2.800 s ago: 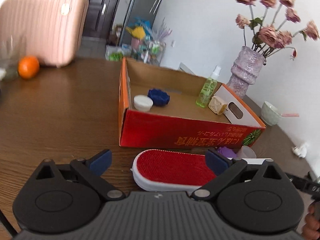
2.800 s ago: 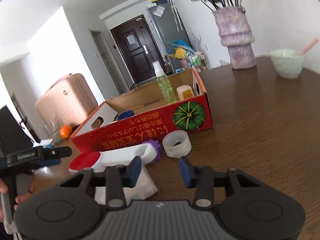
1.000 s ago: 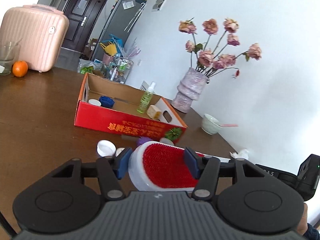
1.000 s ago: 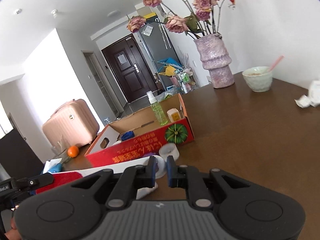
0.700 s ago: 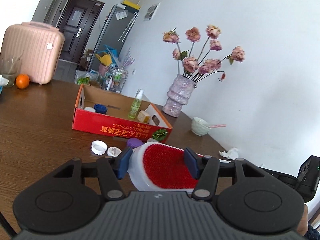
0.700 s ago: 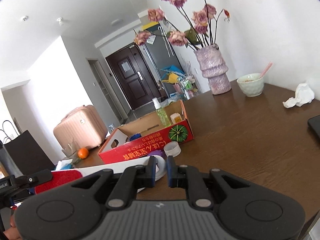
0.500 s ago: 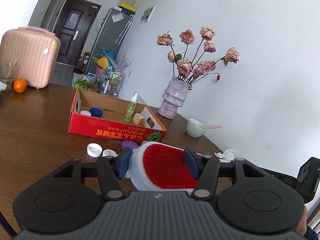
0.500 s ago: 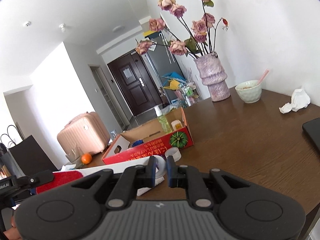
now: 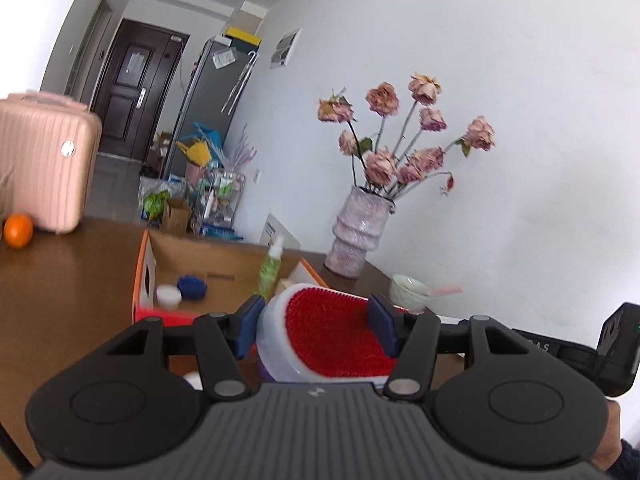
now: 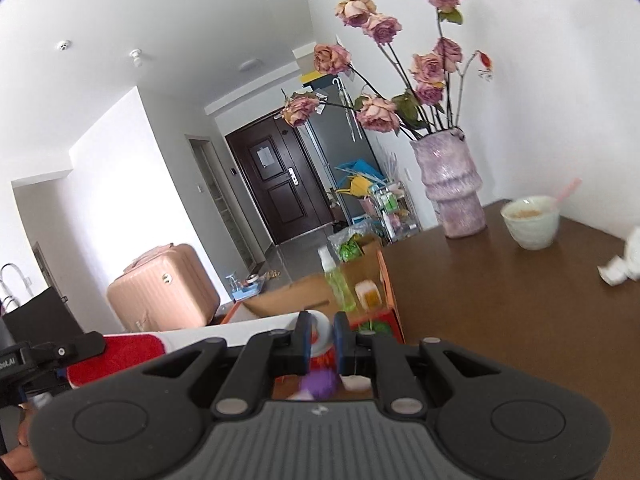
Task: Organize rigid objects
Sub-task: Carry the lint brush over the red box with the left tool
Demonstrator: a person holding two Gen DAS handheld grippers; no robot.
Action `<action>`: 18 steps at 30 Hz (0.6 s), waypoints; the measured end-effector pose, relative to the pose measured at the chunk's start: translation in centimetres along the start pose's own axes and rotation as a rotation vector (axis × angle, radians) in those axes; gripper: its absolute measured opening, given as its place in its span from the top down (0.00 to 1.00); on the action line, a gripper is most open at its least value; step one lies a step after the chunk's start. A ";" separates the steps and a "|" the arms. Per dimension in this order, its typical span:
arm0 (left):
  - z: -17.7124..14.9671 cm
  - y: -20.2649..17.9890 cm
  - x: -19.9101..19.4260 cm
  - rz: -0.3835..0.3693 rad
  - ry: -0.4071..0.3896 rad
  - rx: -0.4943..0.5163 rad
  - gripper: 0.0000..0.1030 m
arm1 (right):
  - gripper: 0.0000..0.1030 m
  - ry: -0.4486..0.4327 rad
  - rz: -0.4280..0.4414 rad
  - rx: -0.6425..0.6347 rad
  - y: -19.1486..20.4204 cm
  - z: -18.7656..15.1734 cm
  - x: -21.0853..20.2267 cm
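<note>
Lint brush [image 9: 332,328] carried clear of the table [image 10: 520,320], red bristle face up, just short of the open cardboard box [image 9: 224,264]. Left gripper [image 9: 316,330] clamped across the wide head; right gripper [image 10: 320,340] pinched tight on the white handle end. Two-point hold presumably chosen to keep the long piece level for lowering in. Spray bottle [image 9: 270,268] upright inside the box: possible obstruction.

Left gripper [image 9: 316,326] clamped; right gripper [image 10: 320,338] pinched
</note>
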State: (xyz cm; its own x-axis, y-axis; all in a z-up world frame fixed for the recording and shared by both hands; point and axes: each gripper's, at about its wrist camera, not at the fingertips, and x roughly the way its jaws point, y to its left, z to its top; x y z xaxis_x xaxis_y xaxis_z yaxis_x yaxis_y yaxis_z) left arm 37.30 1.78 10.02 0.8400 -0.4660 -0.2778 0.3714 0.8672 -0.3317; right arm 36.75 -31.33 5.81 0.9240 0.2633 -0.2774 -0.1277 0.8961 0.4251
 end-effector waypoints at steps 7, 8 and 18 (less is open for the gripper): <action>2.5 5.5 8.4 0.023 0.023 -0.048 0.44 | 0.89 0.046 0.012 0.012 -0.9 2.8 10.5; 2.6 6.5 9.7 0.031 0.032 -0.060 0.44 | 0.89 0.059 0.024 0.025 -1.4 3.0 12.2; -0.3 14.3 19.0 0.054 0.141 -0.163 0.44 | 0.88 0.176 -0.002 0.079 -4.2 0.7 24.5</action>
State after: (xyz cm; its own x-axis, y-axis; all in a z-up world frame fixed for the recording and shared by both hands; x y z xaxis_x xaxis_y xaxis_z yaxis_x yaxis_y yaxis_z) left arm 58.49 5.25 -0.27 0.7888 -0.4499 -0.4187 0.2493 0.8570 -0.4511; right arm 60.13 -28.93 -2.20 0.8462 0.3257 -0.4217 -0.0905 0.8678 0.4886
